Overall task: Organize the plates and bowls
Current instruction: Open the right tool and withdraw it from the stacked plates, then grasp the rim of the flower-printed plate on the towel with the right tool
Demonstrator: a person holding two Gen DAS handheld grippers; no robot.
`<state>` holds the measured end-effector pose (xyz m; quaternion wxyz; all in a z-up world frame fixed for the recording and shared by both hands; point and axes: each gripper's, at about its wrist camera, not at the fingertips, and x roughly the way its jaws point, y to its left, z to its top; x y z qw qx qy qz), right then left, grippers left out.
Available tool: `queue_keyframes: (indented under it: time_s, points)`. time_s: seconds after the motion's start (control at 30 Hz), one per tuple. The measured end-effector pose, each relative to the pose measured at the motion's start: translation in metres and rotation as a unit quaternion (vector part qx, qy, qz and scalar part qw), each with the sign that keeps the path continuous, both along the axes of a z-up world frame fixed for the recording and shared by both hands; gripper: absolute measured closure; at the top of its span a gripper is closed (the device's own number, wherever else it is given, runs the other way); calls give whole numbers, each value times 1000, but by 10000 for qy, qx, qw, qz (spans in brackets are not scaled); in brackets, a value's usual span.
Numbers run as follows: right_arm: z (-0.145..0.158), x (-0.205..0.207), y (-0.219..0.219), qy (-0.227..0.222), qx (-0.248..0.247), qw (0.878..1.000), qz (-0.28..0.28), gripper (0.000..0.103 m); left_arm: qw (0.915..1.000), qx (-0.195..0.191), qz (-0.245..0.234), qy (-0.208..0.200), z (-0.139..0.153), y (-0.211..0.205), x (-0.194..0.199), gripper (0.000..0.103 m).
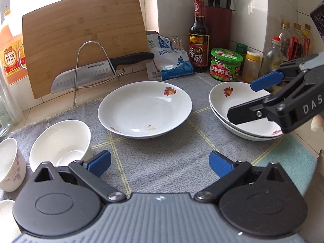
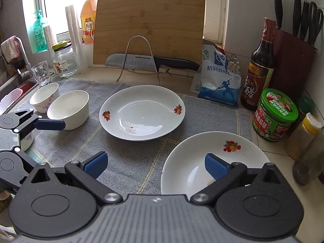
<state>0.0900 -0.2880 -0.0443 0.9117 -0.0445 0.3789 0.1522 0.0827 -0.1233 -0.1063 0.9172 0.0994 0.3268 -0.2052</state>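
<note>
A white plate [image 1: 144, 109] with fruit prints lies in the middle of the grey mat [image 1: 162, 147]. To its right sit two stacked plates [image 1: 222, 101] of the same kind. My right gripper [image 1: 242, 101] hovers open just over that stack, holding nothing. My left gripper [image 1: 160, 162] is open and empty above the mat's near side, in front of the middle plate. A white bowl [image 1: 60, 143] and a flowered cup [image 1: 9, 162] stand at the left. The right wrist view shows the stack [image 2: 192, 147] under my right gripper [image 2: 156, 165], the middle plate [image 2: 141, 112] and the bowl [image 2: 69, 107].
A bamboo cutting board [image 1: 85, 40] leans at the back, with a knife [image 1: 97, 70] in a wire rack. A salt bag [image 1: 170, 60], vinegar bottle [image 1: 198, 38], green jar [image 1: 225, 64] and spice bottles crowd the back right. A sink [image 2: 12, 89] lies far left.
</note>
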Motion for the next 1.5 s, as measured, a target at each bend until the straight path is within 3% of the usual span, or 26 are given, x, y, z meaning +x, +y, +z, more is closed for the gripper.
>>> queue_keyframes:
  time_s: [0.2, 0.57, 0.93, 1.5]
  points:
    - [-6, 19, 10, 206, -100, 9997, -48, 0, 9998, -112, -83, 114, -20, -4, 20, 1]
    - [-19, 78, 9, 526, -148, 9978, 377, 0, 9974, -167, 561, 432, -50, -16, 53, 1]
    - [-37, 138, 3, 942, 117, 9920, 831, 0, 9955, -155, 916, 202, -54, -26, 63, 0]
    - [-54, 225, 24, 1231, 85, 9776, 1707, 0, 9903, -314, 1356, 19, -55, -29, 69, 3]
